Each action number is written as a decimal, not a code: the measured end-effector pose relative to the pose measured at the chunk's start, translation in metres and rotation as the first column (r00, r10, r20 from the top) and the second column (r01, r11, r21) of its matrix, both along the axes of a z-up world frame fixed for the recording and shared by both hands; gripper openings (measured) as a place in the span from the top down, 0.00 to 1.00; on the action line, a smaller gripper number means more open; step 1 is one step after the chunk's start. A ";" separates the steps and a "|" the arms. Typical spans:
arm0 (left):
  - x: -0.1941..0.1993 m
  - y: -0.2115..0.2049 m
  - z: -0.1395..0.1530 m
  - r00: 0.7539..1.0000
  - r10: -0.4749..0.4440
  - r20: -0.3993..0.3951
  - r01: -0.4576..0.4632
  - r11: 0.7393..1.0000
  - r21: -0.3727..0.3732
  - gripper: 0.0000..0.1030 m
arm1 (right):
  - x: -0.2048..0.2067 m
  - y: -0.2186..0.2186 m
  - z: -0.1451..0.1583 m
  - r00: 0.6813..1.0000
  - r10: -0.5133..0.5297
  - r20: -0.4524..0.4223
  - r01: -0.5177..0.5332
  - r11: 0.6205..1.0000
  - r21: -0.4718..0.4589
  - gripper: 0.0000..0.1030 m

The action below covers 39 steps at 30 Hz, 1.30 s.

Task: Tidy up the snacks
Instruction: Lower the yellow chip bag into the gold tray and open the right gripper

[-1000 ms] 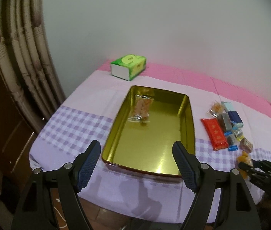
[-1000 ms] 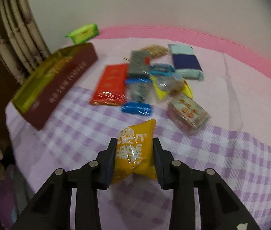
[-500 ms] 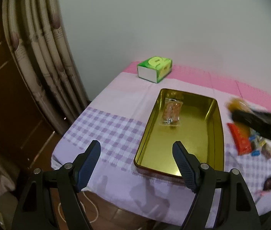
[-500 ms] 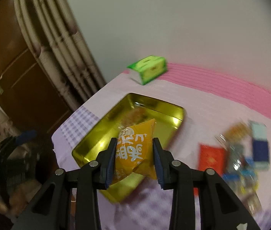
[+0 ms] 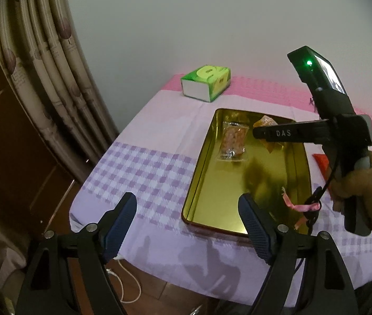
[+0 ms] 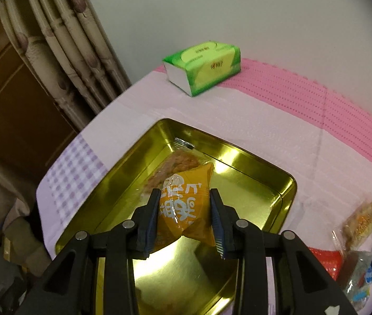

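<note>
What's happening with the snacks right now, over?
Right gripper clamped on orange snack packet, over gold tin. Left gripper opening, nothing between its fingers. One clear-wrapped snack already in tin; nothing blocking.

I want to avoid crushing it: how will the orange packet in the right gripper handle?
The orange snack packet looks puffy and crinkled, so probably light and soft. Pinched between the right gripper, its glossy film might slip. Released, it should flop flat into the gold tin, not roll.
</note>
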<state>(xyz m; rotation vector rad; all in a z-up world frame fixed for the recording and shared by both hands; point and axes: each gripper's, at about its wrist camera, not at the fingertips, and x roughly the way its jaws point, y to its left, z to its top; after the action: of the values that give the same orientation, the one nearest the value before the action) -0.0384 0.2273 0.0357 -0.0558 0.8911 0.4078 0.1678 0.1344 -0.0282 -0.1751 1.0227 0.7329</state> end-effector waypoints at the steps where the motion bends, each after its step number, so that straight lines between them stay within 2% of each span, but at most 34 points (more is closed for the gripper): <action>1: 0.000 0.000 0.000 1.000 -0.001 -0.004 0.001 1.000 -0.002 0.20 | 0.003 0.001 -0.003 1.000 -0.007 -0.003 0.007 1.000 -0.009 0.68; 10: 0.003 0.003 -0.005 0.999 -0.002 -0.032 0.002 1.000 -0.010 0.17 | 0.018 0.006 -0.016 0.999 -0.039 -0.034 0.038 0.999 -0.034 0.67; 17: 0.005 0.006 -0.009 0.999 0.002 -0.051 -0.003 1.000 -0.024 0.17 | 0.023 0.003 -0.022 0.996 -0.065 -0.053 0.065 0.998 -0.015 0.66; 27: 0.006 0.005 -0.012 0.998 -0.001 -0.067 0.000 1.000 -0.021 0.16 | 0.022 0.002 -0.015 0.996 -0.081 -0.039 0.082 0.996 0.030 0.64; 29: 0.006 0.005 -0.012 0.998 -0.003 -0.069 0.002 1.000 -0.018 0.16 | 0.019 -0.002 -0.007 0.997 -0.078 -0.025 0.080 0.995 0.063 0.63; 32: 0.006 0.004 -0.012 0.998 -0.003 -0.068 0.002 1.000 -0.013 0.16 | 0.007 -0.019 0.009 0.996 -0.088 0.005 0.086 0.987 0.138 0.59; 35: 0.005 0.003 -0.010 0.998 -0.004 -0.064 0.003 1.000 -0.005 0.16 | -0.017 -0.054 0.022 0.992 -0.119 0.030 0.109 0.968 0.226 0.57; 37: 0.004 0.002 -0.010 0.998 -0.008 -0.062 0.008 1.000 0.000 0.16 | -0.039 -0.086 0.024 0.987 -0.157 0.041 0.142 0.958 0.248 0.57; 39: 0.003 -0.001 -0.009 0.998 -0.011 -0.062 0.011 1.000 0.006 0.16 | -0.061 -0.119 0.018 0.979 -0.197 0.044 0.182 0.956 0.232 0.57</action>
<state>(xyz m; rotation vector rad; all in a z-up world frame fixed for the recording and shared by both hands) -0.0351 0.2264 0.0263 -0.0327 0.9505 0.4038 0.1068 0.0150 -0.0100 0.0955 0.8711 0.6581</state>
